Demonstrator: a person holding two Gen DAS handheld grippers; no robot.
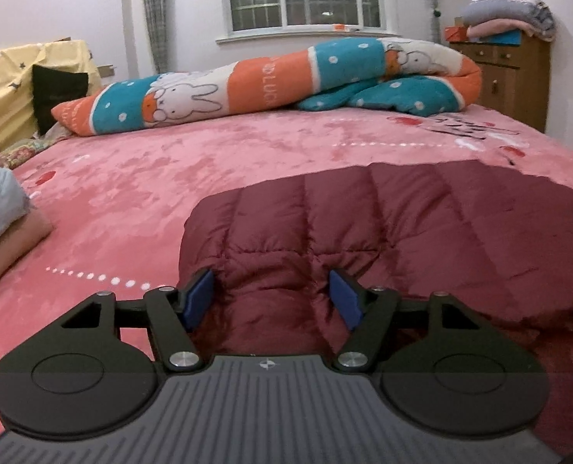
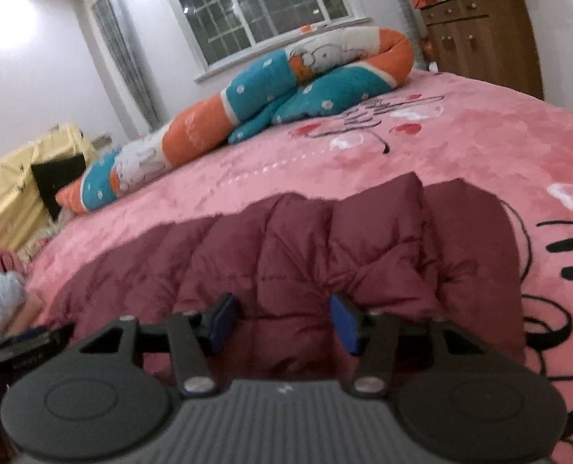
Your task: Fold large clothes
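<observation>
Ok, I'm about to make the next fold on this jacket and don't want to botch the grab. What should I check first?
1. Left gripper open: ok, jaws wide apart.
2. Right gripper open: ok, jaws apart.
3. Fabric between the left gripper's jaws: ok, a bulge of the jacket sits between the pads; whether they press on it, cannot tell.
4. Fabric between the right gripper's jaws: ok, quilted jacket fabric lies between them, not pinched.
5. Jacket lying flat: not ok, it is bunched and creased near both grippers.
6. Room on the bed beyond the jacket: ok, bare pink cover up to the rolled blanket.
</observation>
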